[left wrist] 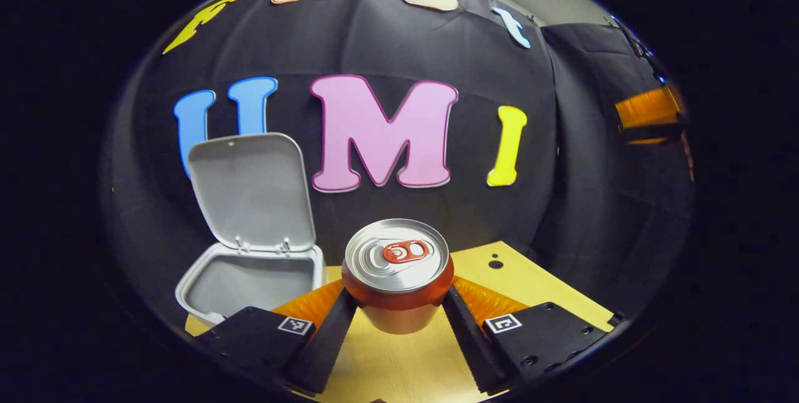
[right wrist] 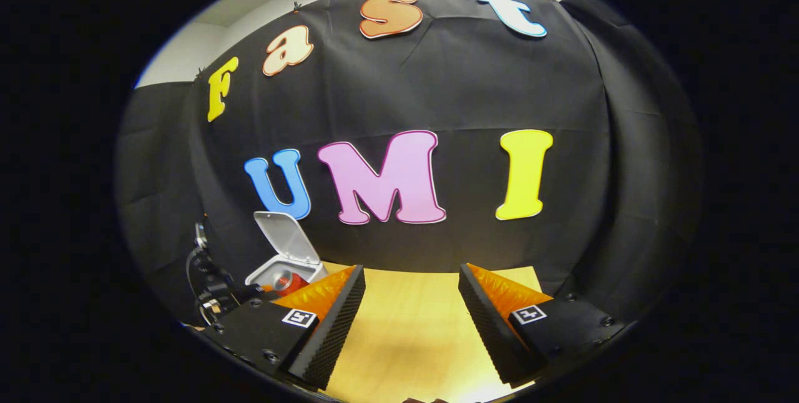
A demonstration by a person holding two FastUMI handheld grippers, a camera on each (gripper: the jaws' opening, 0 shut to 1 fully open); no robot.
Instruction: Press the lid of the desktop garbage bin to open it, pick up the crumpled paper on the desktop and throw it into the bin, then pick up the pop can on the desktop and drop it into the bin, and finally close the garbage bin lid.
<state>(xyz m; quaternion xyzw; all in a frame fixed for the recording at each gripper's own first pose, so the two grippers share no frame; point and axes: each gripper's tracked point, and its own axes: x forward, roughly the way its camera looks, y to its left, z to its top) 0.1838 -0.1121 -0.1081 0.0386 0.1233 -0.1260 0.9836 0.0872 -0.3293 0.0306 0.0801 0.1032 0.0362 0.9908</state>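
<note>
Pinching the pop can (left wrist: 398,275) in my left hand-held gripper (left wrist: 399,322), seemingly lifted off the table (left wrist: 537,281), right of the open bin (left wrist: 249,281); my right hand-held gripper (right wrist: 412,322) hangs spread.

Bin (left wrist: 249,281) mouth unblocked, lid (left wrist: 249,191) upright behind it

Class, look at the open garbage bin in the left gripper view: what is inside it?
The bin, lid raised, shows bare grey inner walls. Its bottom is hidden by the front rim and the left tongs, so the crumpled paper cannot be confirmed there.
</note>
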